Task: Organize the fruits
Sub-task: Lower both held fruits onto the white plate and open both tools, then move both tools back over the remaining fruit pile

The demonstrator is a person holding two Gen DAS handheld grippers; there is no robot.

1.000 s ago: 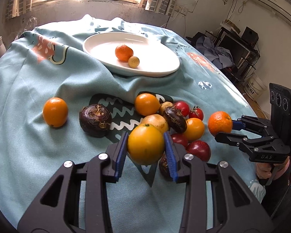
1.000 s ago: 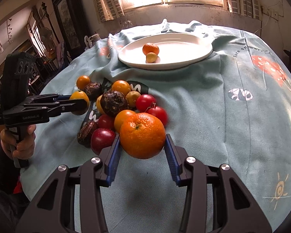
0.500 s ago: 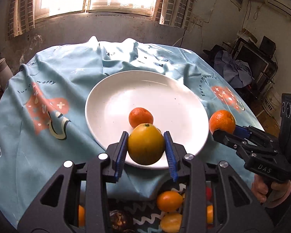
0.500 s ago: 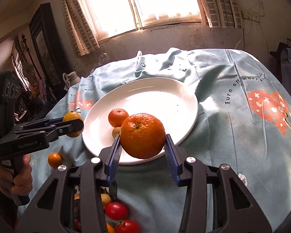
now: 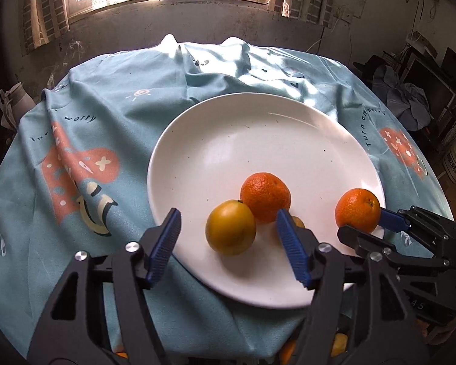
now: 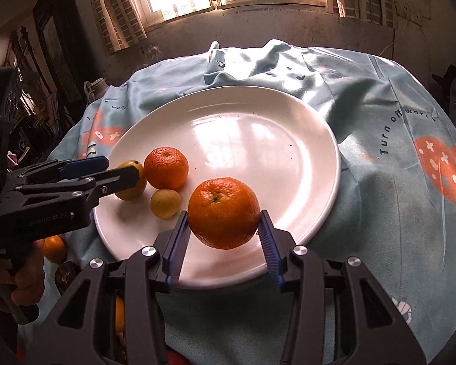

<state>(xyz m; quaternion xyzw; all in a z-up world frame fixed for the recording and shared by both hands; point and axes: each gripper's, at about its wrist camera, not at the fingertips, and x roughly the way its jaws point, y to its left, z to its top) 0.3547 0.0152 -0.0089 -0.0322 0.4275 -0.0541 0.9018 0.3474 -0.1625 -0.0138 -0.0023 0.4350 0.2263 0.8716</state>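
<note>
Mandarin (image 6: 223,212), between the opening right gripper (image 6: 223,232) pads above the white plate (image 6: 288,158) rim: light, firm, round, roll-prone, best held across its middle; left gripper (image 5: 228,241) spreading, yellow-orange fruit (image 5: 230,231) released between its fingers.

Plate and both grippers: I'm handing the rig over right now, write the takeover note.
Left gripper: fingers opening, clear of the yellow-orange fruit, which sits on the white plate.
Right gripper: fingers opening around the large tangerine, over the plate's near part; release unconfirmed.
Also on the plate: a smaller tangerine and a small yellow fruit.
Left to do: finish the right release, then fetch the fruits on the blue tablecloth below the plate's near edge.
</note>
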